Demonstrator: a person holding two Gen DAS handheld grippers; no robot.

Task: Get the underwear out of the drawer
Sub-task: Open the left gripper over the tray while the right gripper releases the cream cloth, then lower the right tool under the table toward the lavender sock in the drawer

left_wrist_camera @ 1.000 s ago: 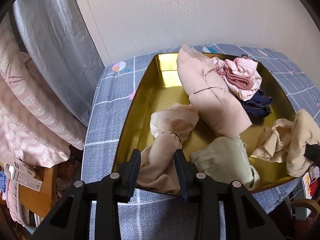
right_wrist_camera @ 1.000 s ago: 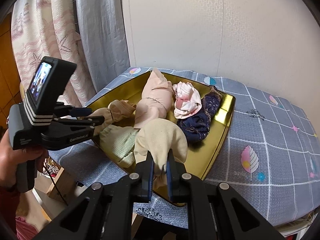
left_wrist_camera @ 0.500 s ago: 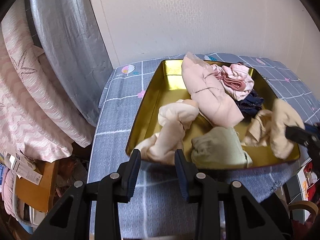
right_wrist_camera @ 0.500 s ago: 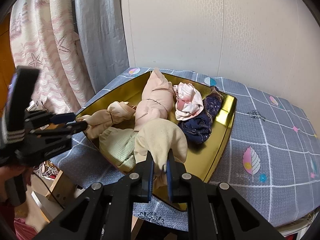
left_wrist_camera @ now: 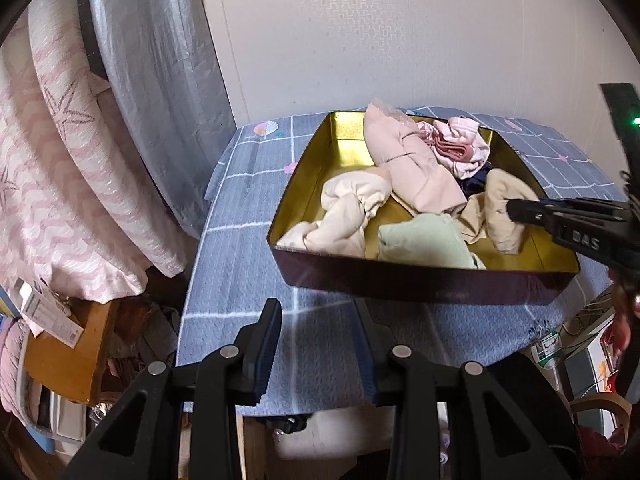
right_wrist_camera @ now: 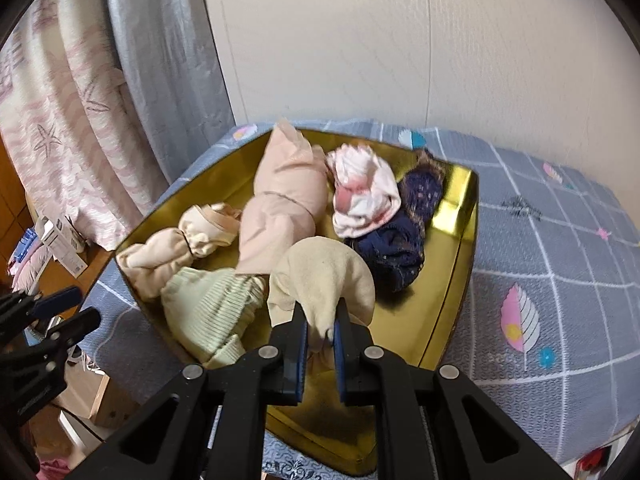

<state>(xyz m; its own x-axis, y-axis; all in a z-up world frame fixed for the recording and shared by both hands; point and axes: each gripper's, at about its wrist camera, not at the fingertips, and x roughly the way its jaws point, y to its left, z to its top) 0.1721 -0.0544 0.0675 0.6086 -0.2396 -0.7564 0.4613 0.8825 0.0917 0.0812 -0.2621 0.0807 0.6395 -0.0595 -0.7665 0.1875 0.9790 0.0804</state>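
A gold-lined drawer (left_wrist_camera: 400, 280) sits on a blue checked cloth (left_wrist_camera: 248, 216). It holds several rolled garments: a pale pink roll (left_wrist_camera: 412, 168), a peach bundle (left_wrist_camera: 348, 208), a green ribbed piece (left_wrist_camera: 424, 240), a pink-white one (right_wrist_camera: 360, 192) and a navy one (right_wrist_camera: 400, 240). My right gripper (right_wrist_camera: 322, 312) pinches the tail of the cream underwear (right_wrist_camera: 324, 276) just above the drawer's near corner. Its jaws are opening, with the cloth still between the pads. The left gripper (left_wrist_camera: 316, 312) hangs open and empty in front of the drawer's near wall, apart from it.
Pink patterned curtains (left_wrist_camera: 72, 184) and a grey sheet (left_wrist_camera: 160, 80) hang at the left, with a white wall behind. A wooden stand (left_wrist_camera: 68, 352) and clutter lie below the cloth's left edge. The blue cloth (right_wrist_camera: 560, 280) stretches to the drawer's right.
The left gripper has drawn back out of the drawer, leaving the peach bundle behind. The right gripper has dipped with the cream underwear and its jaws have spread slightly.
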